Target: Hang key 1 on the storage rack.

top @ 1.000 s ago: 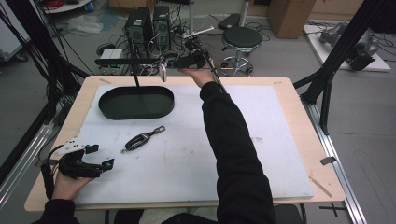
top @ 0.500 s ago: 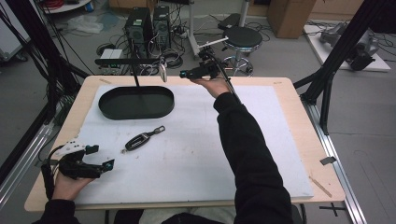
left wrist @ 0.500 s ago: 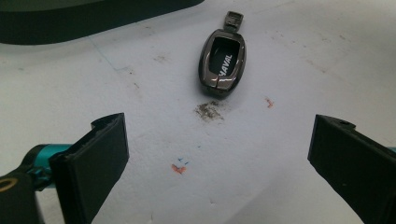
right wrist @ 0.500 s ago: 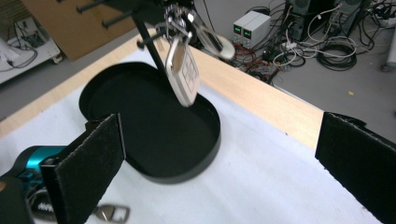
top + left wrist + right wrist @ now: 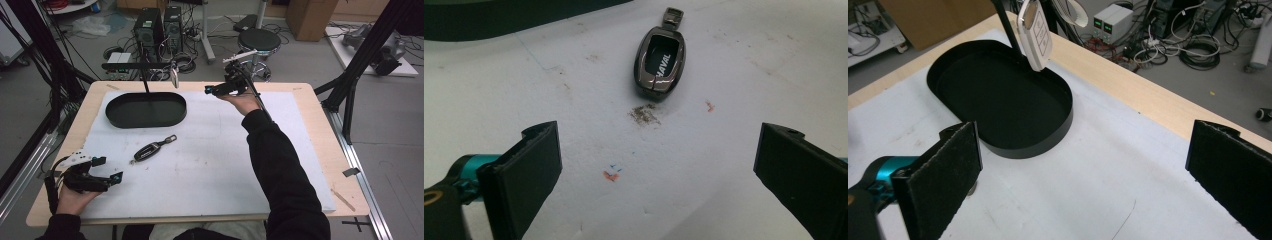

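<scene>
The right tool (image 5: pixel 209 90) is held above the far side of the worktop (image 5: pixel 300 107) with its jaws spread wide and nothing between them; in the right gripper view the two black pads (image 5: pixel 943 172) frame bare white mat. Just ahead of it stands a black oval tray (image 5: pixel 145 110), and from the horizontal arm of a black stand (image 5: pixel 145 80) rising at the tray's far rim hangs a white key fob (image 5: pixel 174 77), suspended over the tray's far edge and apart from the right tool. The left tool (image 5: pixel 107 172) rests in the person's hand at the near left corner of the worktop, also released, jaws well apart and empty. Ahead of it, in the left gripper view, a dark car key (image 5: pixel 660 62) marked HAVAL lies flat on the white mat (image 5: pixel 210 165), between the left tool and the tray, touching neither.
</scene>
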The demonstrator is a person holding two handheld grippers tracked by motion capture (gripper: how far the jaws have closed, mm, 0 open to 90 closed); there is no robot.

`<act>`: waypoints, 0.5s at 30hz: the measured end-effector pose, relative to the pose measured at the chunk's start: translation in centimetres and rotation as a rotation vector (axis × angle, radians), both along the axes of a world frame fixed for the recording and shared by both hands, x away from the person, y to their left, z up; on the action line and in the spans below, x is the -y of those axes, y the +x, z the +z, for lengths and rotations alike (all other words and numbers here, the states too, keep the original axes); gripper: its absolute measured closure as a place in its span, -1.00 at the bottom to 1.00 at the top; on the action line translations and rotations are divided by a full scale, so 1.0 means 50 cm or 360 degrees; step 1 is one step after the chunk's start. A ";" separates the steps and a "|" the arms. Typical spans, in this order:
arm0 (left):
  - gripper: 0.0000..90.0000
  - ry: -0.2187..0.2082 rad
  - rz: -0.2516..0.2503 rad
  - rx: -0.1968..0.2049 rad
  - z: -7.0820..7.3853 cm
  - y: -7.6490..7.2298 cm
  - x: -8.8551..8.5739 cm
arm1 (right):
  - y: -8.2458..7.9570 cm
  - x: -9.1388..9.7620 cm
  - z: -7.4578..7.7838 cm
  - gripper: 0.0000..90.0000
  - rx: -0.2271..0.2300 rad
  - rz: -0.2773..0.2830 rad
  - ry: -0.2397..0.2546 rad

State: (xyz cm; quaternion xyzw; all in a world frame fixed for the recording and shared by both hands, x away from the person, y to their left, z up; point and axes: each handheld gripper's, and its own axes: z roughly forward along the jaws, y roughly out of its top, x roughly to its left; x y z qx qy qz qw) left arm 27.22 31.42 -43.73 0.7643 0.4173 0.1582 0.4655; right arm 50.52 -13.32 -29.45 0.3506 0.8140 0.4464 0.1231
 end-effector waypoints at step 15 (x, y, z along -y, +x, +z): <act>-0.87 0.0000 0.0017 -0.0006 0.000 0.001 -0.002 | -0.056 0.080 -0.030 -0.98 0.0022 -0.0051 -0.0021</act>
